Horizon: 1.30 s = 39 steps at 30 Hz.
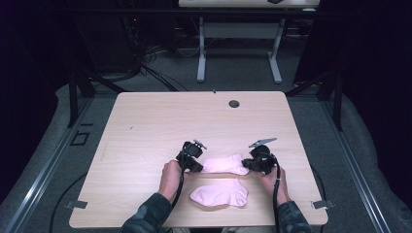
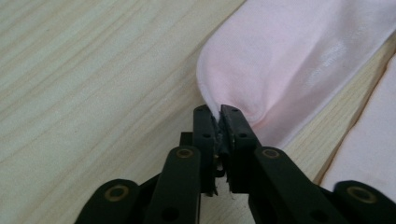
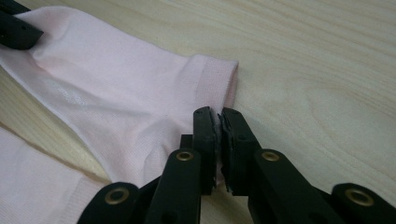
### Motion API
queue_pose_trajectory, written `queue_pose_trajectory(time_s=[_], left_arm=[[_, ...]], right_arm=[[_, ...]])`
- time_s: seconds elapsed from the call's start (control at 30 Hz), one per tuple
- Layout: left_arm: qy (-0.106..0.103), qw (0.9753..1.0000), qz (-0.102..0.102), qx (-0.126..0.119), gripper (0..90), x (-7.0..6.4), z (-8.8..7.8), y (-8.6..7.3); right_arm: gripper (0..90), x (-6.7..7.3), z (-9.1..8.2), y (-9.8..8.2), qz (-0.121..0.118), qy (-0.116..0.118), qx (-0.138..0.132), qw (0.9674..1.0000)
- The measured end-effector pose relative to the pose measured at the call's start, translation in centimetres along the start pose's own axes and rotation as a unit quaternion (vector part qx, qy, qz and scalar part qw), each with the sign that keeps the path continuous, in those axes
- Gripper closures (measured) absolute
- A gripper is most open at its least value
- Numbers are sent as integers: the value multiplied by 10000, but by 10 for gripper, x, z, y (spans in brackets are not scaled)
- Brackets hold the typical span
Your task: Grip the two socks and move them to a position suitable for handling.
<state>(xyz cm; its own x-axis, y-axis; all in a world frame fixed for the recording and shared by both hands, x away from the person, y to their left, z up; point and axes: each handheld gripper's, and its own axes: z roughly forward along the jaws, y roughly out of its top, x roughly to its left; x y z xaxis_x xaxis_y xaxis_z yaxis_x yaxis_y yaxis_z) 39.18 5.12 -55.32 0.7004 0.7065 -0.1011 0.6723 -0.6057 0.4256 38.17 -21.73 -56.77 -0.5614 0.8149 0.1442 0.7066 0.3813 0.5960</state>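
Two pink socks lie on the light wooden table [image 1: 145, 131]. The far sock [image 1: 224, 164] is stretched between both grippers. My left gripper [image 1: 198, 166] is shut on its toe end [image 2: 243, 74], with cloth pinched between the jaws [image 2: 218, 116]. My right gripper [image 1: 246, 165] is shut on its cuff end [image 3: 205, 88], the cloth caught between the jaws [image 3: 218, 116]. The near sock [image 1: 219, 193] lies flat close to the table's front edge, apart from both grippers; its edge shows in the left gripper view [image 2: 373, 140] and the right gripper view [image 3: 32, 186].
A round cable hole [image 1: 234, 104] sits near the table's far edge. Bare tabletop spreads to the left and far side. A second desk's legs [image 1: 201, 53] stand on the floor beyond. Metal brackets [image 1: 77, 204] sit at the front corners.
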Motion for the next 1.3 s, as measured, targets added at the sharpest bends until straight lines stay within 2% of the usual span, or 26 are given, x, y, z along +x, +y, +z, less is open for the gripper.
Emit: queue_pose_trajectory(time_s=[0.1,0.13,0.17,0.27,0.3,0.33,0.37,0.4,0.5,0.53,0.67,0.8,0.9,1.07,1.3], left_arm=[[16,9999,-9,-108,881,0,-2,-1],[-46,9997,-37,-222,881,2,-8,-2],[-46,9997,-37,-222,881,2,-8,-2],[-158,9987,-113,-475,882,2,-30,-8],[-158,9987,-113,-475,882,2,-30,-8],[-229,9979,-118,-598,882,0,-43,-12],[-229,9979,-118,-598,882,0,-43,-12],[-259,9969,-140,-731,881,-3,-55,-16],[-334,9959,-146,-825,881,-5,-64,-21],[-399,9950,-177,-900,881,-7,-70,-28],[-446,9943,-155,-954,880,-11,-75,-36],[-390,9943,-96,-991,881,-18,-79,-46],[-403,9947,-55,-946,881,-23,-77,-54],[-482,9945,-55,-923,881,-30,-72,-67],[-568,9947,-75,-851,881,-35,-66,-76]], right_arm=[[854,-1,-1,0,79,82,-33,9999],[854,-1,-2,0,97,86,-108,9999],[854,-1,-2,0,97,86,-108,9999],[854,3,-18,6,73,180,-267,9995],[854,3,-18,6,73,180,-267,9995],[854,8,-29,10,15,200,-340,9992],[854,8,-29,10,15,200,-340,9992],[853,15,-40,13,-75,214,-415,9989],[852,21,-49,14,-153,275,-478,9984],[852,28,-57,13,-211,277,-513,9981],[851,37,-69,8,-290,307,-535,9977],[851,42,-73,3,-345,339,-519,9975],[851,48,-74,-3,-421,347,-457,9975],[852,54,-75,-15,-393,390,-377,9978],[852,57,-72,-26,-397,408,-268,9980]])
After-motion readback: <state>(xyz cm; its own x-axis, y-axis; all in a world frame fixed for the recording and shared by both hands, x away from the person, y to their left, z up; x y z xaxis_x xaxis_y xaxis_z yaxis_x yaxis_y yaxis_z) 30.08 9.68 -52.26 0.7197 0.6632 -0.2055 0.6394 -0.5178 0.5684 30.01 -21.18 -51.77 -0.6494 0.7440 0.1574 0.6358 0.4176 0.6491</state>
